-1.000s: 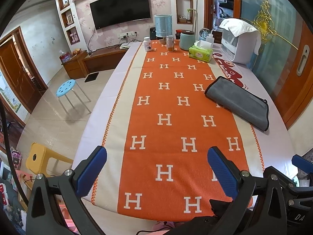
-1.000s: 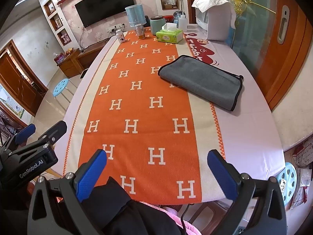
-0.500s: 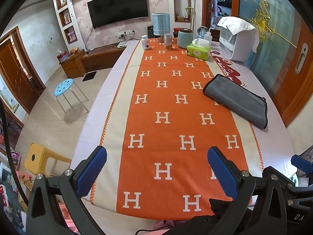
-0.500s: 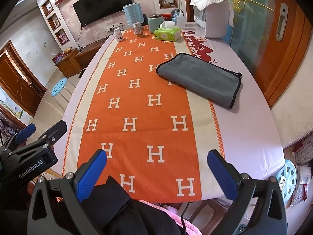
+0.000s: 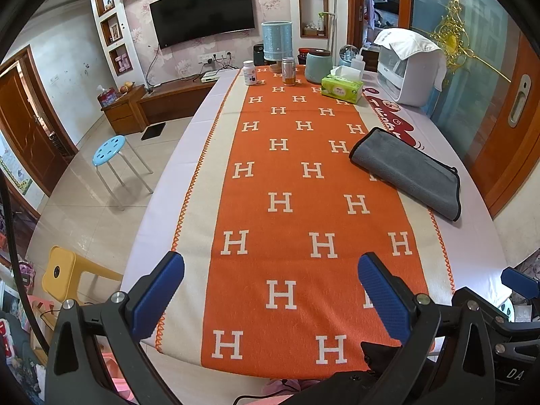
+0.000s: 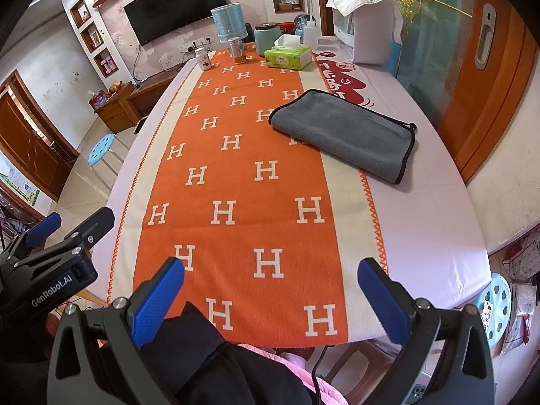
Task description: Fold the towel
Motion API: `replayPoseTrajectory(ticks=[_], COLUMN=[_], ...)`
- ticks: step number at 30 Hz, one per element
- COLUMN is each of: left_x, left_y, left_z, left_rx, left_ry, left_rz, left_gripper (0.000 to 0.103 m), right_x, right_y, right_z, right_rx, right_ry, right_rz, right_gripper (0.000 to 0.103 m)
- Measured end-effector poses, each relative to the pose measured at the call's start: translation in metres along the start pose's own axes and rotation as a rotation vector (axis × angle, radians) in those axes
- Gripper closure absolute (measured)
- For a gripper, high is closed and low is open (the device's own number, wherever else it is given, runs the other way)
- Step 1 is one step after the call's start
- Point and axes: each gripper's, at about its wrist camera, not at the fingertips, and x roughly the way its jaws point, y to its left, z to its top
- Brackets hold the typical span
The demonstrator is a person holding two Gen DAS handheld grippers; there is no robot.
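Note:
A grey towel (image 5: 406,170) with black trim lies folded flat on the right side of the long table, half on the orange H-pattern runner (image 5: 297,202). It also shows in the right wrist view (image 6: 344,135). My left gripper (image 5: 270,297) is open and empty over the table's near edge, well short of the towel. My right gripper (image 6: 270,300) is open and empty, also at the near edge. The left gripper's body (image 6: 50,263) shows at the lower left of the right wrist view.
At the table's far end stand a green tissue box (image 5: 341,89), a white bottle (image 5: 249,72), a jar (image 5: 288,71), a teal canister (image 5: 317,66) and a white appliance (image 5: 410,67). A blue stool (image 5: 109,150) and a yellow stool (image 5: 64,275) stand left of the table.
Both grippers have drifted slightly back and up, so the table and towel sit a little farther away. Both stay open; the towel has not moved.

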Motion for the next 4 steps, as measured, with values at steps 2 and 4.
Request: replayPoseTrajectory(ticks=[2,4], left_x=[0.0,-0.0003], left_y=[0.0,-0.0002], left_z=[0.0,-0.0007], left_rx=[0.0,0.0], left_ry=[0.0,0.001], left_rz=[0.0,0.0], left_gripper=[0.001,0.001], right_x=[0.0,0.0], right_y=[0.0,-0.0001], right_z=[0.0004,0.0006], right_rx=[0.0,0.0], right_ry=[0.0,0.0], right_rz=[0.0,0.0], right_gripper=[0.0,0.0])
